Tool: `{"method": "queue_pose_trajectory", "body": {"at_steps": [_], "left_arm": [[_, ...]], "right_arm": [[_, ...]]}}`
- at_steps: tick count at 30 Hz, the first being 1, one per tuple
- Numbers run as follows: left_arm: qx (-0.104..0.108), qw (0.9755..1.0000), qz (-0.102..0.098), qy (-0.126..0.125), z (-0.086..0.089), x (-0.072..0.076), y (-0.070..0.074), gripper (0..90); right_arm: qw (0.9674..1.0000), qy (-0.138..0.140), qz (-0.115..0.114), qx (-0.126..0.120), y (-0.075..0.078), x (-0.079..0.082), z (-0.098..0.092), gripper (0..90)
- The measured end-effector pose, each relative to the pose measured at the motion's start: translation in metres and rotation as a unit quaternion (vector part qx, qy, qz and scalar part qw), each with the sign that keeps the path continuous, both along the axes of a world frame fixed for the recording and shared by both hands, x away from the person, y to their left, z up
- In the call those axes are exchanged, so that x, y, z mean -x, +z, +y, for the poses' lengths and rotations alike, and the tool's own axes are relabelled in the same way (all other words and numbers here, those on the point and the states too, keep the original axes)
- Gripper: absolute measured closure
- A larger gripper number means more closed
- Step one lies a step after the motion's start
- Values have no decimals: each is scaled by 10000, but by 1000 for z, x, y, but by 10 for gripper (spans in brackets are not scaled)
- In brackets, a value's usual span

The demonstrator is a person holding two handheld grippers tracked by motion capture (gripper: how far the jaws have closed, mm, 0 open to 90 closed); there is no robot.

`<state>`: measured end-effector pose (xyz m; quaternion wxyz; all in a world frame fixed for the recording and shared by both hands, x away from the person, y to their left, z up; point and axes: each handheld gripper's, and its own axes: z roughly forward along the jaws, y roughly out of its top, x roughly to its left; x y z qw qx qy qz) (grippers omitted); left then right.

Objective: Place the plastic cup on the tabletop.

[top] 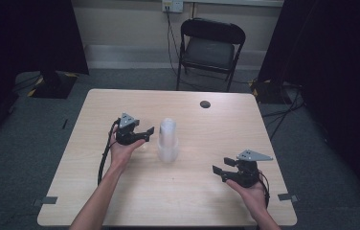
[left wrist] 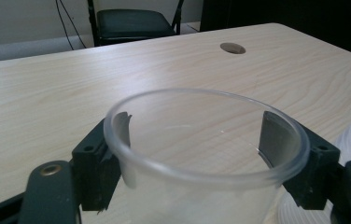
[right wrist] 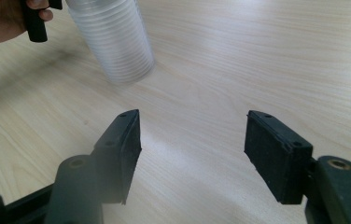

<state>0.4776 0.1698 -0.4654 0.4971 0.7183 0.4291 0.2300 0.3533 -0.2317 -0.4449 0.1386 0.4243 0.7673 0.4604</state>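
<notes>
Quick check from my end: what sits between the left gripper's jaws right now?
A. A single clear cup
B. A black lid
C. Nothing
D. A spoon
A: in the left gripper view a clear cup stands between the left gripper jaws, beside the cup stack.

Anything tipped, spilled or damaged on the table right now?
Nothing stands out. The stack of clear cups stands upright mid-table, a single clear cup sits upright between the left gripper jaws, and no spill shows on the table.
</notes>
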Motion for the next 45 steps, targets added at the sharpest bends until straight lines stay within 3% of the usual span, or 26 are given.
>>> {"method": "queue_pose_trajectory", "body": {"at_steps": [19,24,27,29,37,39,45], "left_arm": [[-171,9995,230,-119,3,4,0,236],[-160,9987,490,-60,5,4,-1,169],[-275,9986,452,-96,4,6,1,158],[-245,9987,446,-90,4,6,1,157],[-507,9970,553,-203,1,7,-2,158],[-498,9977,429,-140,1,9,-3,158],[-527,9974,482,-131,6,14,-2,159]], "right_arm": [[10000,-19,4,-19,0,0,0,366],[10000,-12,-9,-23,1,1,1,365],[10000,-26,-25,-29,1,1,0,365],[10000,-36,6,-30,1,1,0,365],[10000,-30,-19,-55,1,1,0,365],[10000,-35,-26,-54,2,2,-1,365],[10000,-36,-26,-56,2,2,-1,365]]}}
